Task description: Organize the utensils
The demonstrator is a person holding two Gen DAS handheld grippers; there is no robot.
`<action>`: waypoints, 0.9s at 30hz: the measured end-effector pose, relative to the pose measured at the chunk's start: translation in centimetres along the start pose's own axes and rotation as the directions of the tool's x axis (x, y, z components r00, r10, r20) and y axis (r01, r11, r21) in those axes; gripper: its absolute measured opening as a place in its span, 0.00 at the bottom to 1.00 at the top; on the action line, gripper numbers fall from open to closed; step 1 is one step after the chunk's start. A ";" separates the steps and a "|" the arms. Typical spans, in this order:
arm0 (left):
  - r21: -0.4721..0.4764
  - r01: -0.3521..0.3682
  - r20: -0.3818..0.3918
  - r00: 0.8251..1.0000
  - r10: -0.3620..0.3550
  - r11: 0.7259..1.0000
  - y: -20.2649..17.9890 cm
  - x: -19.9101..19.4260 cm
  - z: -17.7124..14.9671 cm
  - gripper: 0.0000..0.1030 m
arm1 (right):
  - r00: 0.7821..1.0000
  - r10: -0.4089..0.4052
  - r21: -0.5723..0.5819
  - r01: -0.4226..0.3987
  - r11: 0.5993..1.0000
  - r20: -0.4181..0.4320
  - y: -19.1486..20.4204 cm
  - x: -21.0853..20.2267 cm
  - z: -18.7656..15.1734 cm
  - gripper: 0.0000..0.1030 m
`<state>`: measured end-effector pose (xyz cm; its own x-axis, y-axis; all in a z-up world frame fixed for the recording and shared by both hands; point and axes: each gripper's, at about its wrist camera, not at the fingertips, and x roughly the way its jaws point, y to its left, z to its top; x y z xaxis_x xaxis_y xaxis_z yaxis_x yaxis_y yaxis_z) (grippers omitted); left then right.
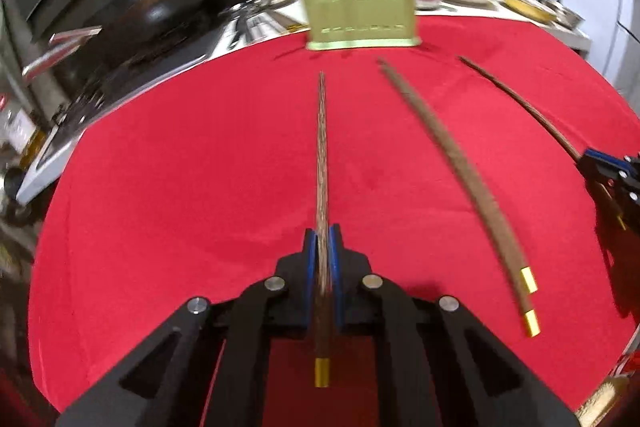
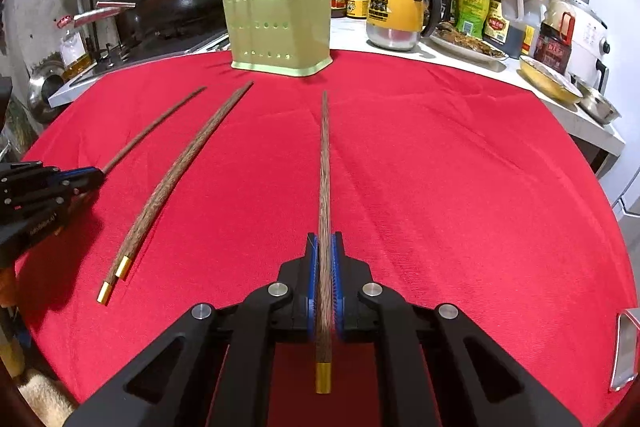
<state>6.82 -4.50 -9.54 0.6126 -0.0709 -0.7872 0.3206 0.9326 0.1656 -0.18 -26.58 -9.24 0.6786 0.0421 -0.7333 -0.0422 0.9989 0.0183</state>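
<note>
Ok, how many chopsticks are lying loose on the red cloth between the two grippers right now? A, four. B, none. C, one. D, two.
D: a pair of chopsticks lies side by side on the red cloth, while the left gripper and right gripper are each shut on one of their own.

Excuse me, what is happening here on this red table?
A person is sorting chopsticks with two handheld grippers. The left gripper is shut on one brown chopstick, and the right gripper is shut on another chopstick. A pair of chopsticks lies loose on the red cloth between them. At the far edge stands a green perforated holder, which already has several chopsticks in it. Neither held chopstick has reached the holder yet.
</note>
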 end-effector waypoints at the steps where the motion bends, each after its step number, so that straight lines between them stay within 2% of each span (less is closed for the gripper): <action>1: -0.011 0.002 0.000 1.000 -0.002 1.000 0.7 0.0 -0.2 0.07 | 1.000 -0.004 0.003 0.004 1.000 -0.002 0.0 0.0 0.1 0.07; 5: -0.044 0.104 0.017 0.995 -0.103 0.994 2.3 -0.4 -0.7 0.09 | 1.000 -0.001 0.004 0.001 1.000 -0.014 0.1 0.0 0.2 0.09; 6: -0.068 0.132 0.023 0.991 -0.131 0.989 2.7 -0.5 -0.9 0.19 | 1.000 0.001 0.007 -0.001 1.000 -0.012 0.1 -0.1 0.2 0.13; 7: -0.093 0.155 0.039 0.988 -0.152 0.983 3.3 -0.9 -1.3 0.27 | 1.000 0.001 0.009 -0.001 1.000 -0.008 0.1 -0.3 0.2 0.22; 8: -0.102 0.159 0.051 0.987 -0.155 0.982 3.4 -1.1 -1.5 0.38 | 1.000 -0.002 0.009 0.002 1.000 -0.003 0.1 -0.5 0.2 0.26; 9: -0.106 0.163 0.065 0.986 -0.157 0.981 3.6 -1.5 -1.9 0.38 | 1.000 -0.001 0.005 0.001 1.000 0.002 0.2 -0.8 0.1 0.31; 13: -0.094 0.172 0.079 0.983 -0.165 0.981 3.2 -2.7 -4.0 0.38 | 1.000 0.006 0.001 -0.006 1.000 0.015 0.4 -1.8 -0.4 0.33; 16: -0.085 0.137 0.083 0.988 -0.130 0.987 2.5 -3.1 -5.1 0.37 | 1.000 0.015 0.010 -0.015 1.000 0.021 0.3 -2.3 -0.8 0.33; 18: -0.078 0.100 0.088 0.992 -0.093 0.992 2.1 -3.3 -5.5 0.30 | 1.000 0.021 0.012 -0.021 1.000 0.019 0.3 -2.5 -1.1 0.33; 22: -0.084 0.069 0.098 0.993 -0.061 0.994 2.0 -3.5 -5.7 0.21 | 0.999 0.030 0.016 -0.030 0.999 0.015 0.1 -2.6 -1.6 0.33; 24: -0.080 0.065 0.104 0.993 -0.056 0.995 2.1 -3.4 -5.6 0.12 | 0.999 0.037 0.024 -0.038 0.999 0.016 -0.1 -2.6 -1.9 0.33; 27: -0.057 0.062 0.111 0.992 -0.055 0.996 1.7 -3.5 -5.7 0.07 | 0.998 0.057 0.031 -0.058 0.998 0.020 -0.3 -2.8 -2.4 0.33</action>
<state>1.10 -0.61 -9.86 0.6704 -0.1610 -0.7244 0.3159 0.9452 0.0822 -3.84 -27.06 -8.86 0.6898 0.0999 -0.7171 -0.0590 0.9949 0.0818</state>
